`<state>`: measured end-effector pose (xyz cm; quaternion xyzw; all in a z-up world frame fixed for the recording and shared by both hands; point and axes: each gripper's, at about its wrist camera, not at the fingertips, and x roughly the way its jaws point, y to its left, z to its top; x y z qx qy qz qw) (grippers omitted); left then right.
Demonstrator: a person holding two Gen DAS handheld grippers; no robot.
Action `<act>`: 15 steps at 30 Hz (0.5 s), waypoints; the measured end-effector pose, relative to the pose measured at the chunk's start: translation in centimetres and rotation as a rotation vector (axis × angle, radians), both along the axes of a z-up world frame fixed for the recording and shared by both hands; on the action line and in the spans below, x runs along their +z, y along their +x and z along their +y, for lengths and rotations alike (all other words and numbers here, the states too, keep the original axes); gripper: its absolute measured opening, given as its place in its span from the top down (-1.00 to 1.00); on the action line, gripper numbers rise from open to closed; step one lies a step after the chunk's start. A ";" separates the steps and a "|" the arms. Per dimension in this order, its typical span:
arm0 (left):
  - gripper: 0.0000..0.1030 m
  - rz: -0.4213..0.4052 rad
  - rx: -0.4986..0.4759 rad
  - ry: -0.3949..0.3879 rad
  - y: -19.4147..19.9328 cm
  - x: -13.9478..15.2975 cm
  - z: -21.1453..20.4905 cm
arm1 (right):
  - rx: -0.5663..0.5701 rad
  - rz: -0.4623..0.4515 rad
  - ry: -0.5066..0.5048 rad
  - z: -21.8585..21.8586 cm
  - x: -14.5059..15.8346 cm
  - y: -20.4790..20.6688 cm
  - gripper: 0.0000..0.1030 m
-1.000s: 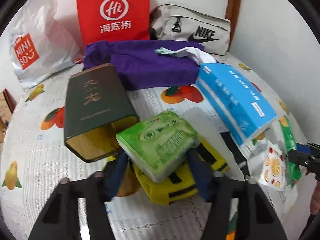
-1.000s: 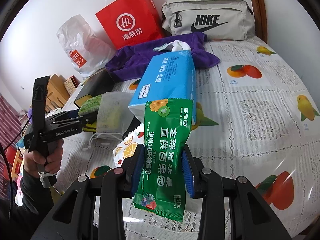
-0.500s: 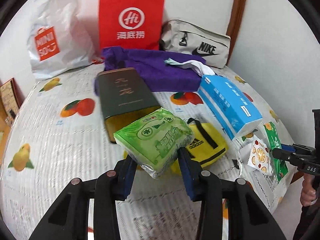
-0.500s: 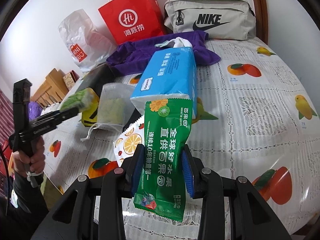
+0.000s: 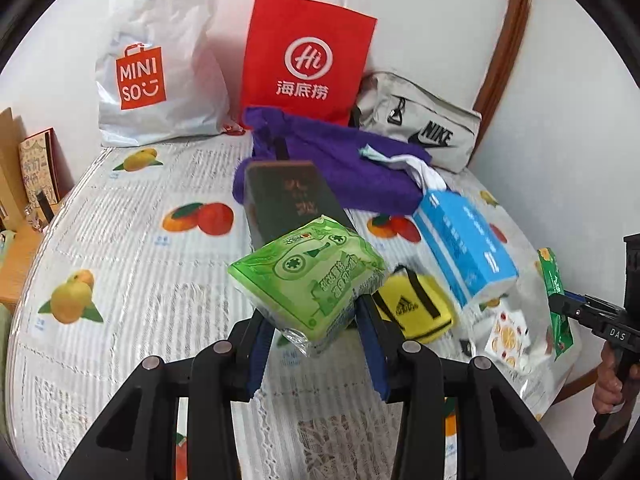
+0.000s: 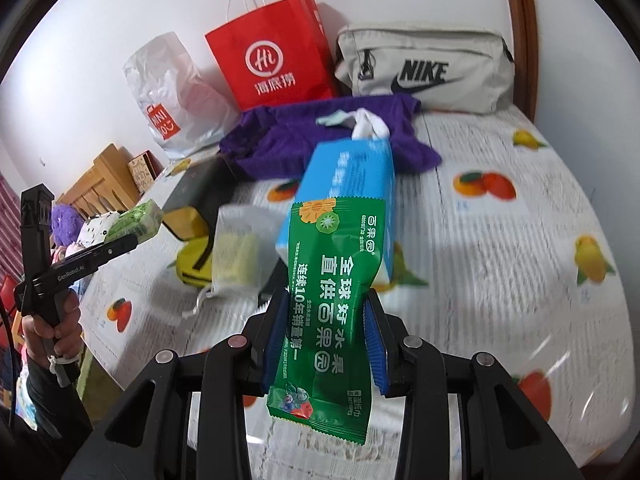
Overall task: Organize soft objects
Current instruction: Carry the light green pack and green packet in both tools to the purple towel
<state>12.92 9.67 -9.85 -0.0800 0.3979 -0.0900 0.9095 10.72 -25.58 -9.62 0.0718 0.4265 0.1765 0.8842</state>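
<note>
My left gripper (image 5: pixel 312 316) is shut on a light green tissue pack (image 5: pixel 308 276) and holds it above the table; the pack also shows in the right wrist view (image 6: pixel 136 222). My right gripper (image 6: pixel 326 312) is shut on a dark green wet-wipe packet (image 6: pixel 332 308), lifted off the table; the packet also shows in the left wrist view (image 5: pixel 556 296). A blue tissue pack (image 6: pixel 352 184), a yellow pouch (image 5: pixel 416 304), a translucent drawstring bag (image 6: pixel 240 252) and a purple cloth (image 5: pixel 340 160) lie on the table.
A dark box (image 5: pixel 292 200) lies mid-table. A red paper bag (image 5: pixel 308 56), a white Miniso bag (image 5: pixel 160 72) and a grey Nike bag (image 5: pixel 420 128) stand along the wall. An orange-print sachet (image 5: pixel 508 336) lies near the right edge. The fruit-print tablecloth (image 5: pixel 120 240) covers the table.
My left gripper has lifted the light green pack up and back from the yellow pouch and dark box. My right gripper has raised the dark green packet slightly and stays shut on it.
</note>
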 end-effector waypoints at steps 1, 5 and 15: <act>0.24 0.001 0.009 -0.005 0.5 0.3 0.3 | 0.000 -0.006 -0.003 0.0 0.4 0.5 0.29; 0.24 0.001 0.021 -0.023 2.2 1.1 0.8 | 0.006 -0.021 -0.016 0.2 1.6 2.7 0.29; 0.24 0.030 0.053 -0.044 7.6 2.0 1.5 | 0.037 -0.030 -0.049 1.4 3.2 9.6 0.29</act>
